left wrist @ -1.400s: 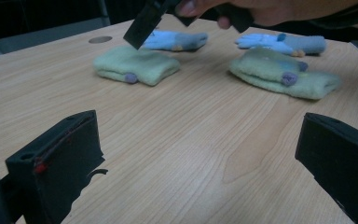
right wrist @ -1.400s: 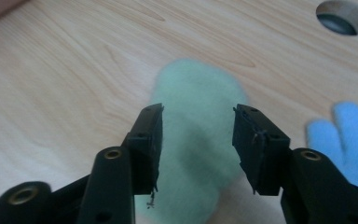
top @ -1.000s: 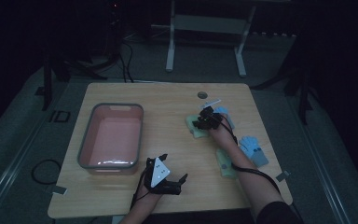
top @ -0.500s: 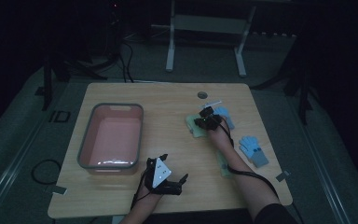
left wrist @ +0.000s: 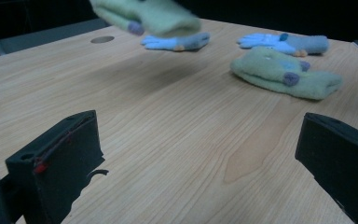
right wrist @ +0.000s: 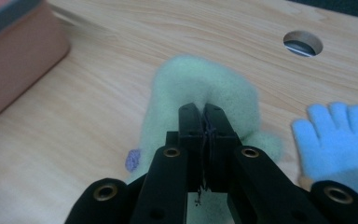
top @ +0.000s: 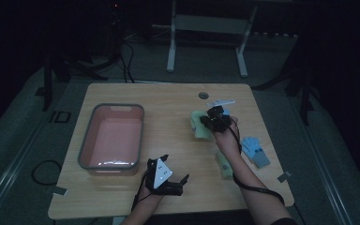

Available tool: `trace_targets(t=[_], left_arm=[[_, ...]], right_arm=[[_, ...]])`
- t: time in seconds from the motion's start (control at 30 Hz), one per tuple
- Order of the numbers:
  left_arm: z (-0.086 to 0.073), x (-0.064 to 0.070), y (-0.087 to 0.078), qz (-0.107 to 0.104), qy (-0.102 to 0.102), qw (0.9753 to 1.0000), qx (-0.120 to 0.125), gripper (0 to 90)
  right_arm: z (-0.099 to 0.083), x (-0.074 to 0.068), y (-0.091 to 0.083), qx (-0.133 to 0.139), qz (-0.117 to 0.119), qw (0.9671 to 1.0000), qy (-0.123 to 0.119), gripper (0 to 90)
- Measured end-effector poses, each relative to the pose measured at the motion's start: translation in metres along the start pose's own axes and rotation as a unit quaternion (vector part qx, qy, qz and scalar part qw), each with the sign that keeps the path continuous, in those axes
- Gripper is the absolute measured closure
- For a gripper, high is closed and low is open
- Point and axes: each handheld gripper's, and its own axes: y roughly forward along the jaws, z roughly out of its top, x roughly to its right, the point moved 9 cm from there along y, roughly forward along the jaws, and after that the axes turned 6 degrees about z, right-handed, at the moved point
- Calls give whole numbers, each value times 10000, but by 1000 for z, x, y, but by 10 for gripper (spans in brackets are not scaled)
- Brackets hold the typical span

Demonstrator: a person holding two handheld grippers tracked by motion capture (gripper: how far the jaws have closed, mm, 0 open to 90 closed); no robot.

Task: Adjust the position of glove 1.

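My right gripper [top: 214, 119] [right wrist: 204, 116] is shut on a fuzzy green sock [top: 198, 125] [right wrist: 200, 88], held just above the wooden table [top: 168, 103]; the left gripper view shows the same sock [left wrist: 154, 16] hanging blurred over its shadow. A second green sock [top: 223, 165] [left wrist: 279, 72] lies flat beside the right forearm. One light blue glove [top: 255, 151] [left wrist: 284, 43] lies to the right. Another blue glove [right wrist: 340, 135] [left wrist: 177, 42] lies by the held sock. My left gripper [top: 166, 177] [left wrist: 196, 154] rests open near the front edge, nothing between its jaws.
A pink tub [top: 112, 136] [right wrist: 14, 56] with a grey rim stands on the left half of the table. A round cable hole [top: 203, 95] [right wrist: 303, 44] sits near the far edge. A white desk frame [top: 206, 28] stands on the floor behind.
The right gripper has raised the green sock slightly off the table and shifted a little. The left gripper has stayed in place.
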Motion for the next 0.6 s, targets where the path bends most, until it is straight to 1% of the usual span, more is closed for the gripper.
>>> trace_targets(t=[0.13, 0.17, 0.23, 0.27, 0.37, 0.4, 0.47, 0.5, 0.57, 0.6], left_arm=[[0, 0, 0, 5, 17, 10000, -19, 5], [0, 0, 0, 6, 20, 10000, -25, 5], [0, 0, 0, 8, 25, 10000, -15, 5], [0, 0, 0, 38, 37, 10000, -18, 5], [0, 1, -1, 48, 74, 10000, 17, 5], [0, 1, -1, 45, 70, 10000, 27, 5], [0, 1, -1, 28, 36, 10000, 50, 5], [0, 0, -1, 28, 26, 10000, 47, 5], [0, 1, -1, 14, 39, 10000, 37, 5], [0, 1, -1, 24, 43, 10000, 40, 5]], right_arm=[[-3, -15, -17, 100, 9, 9999, 77, 875], [-6, -19, -20, 115, 29, 9999, 106, 875], [-13, -26, -25, 130, -11, 9998, 147, 875], [-17, -30, -27, 122, 49, 9997, 187, 875], [-27, -35, -28, 114, 3, 9997, 220, 875], [-37, -40, -29, 57, 69, 9994, 335, 875], [-47, -44, -28, 1, 21, 9994, 353, 875], [-51, -46, -28, -23, 56, 9992, 400, 875], [-58, -47, -29, -4, -58, 9991, 430, 875], [-62, -49, -28, -20, 12, 9986, 534, 875]])
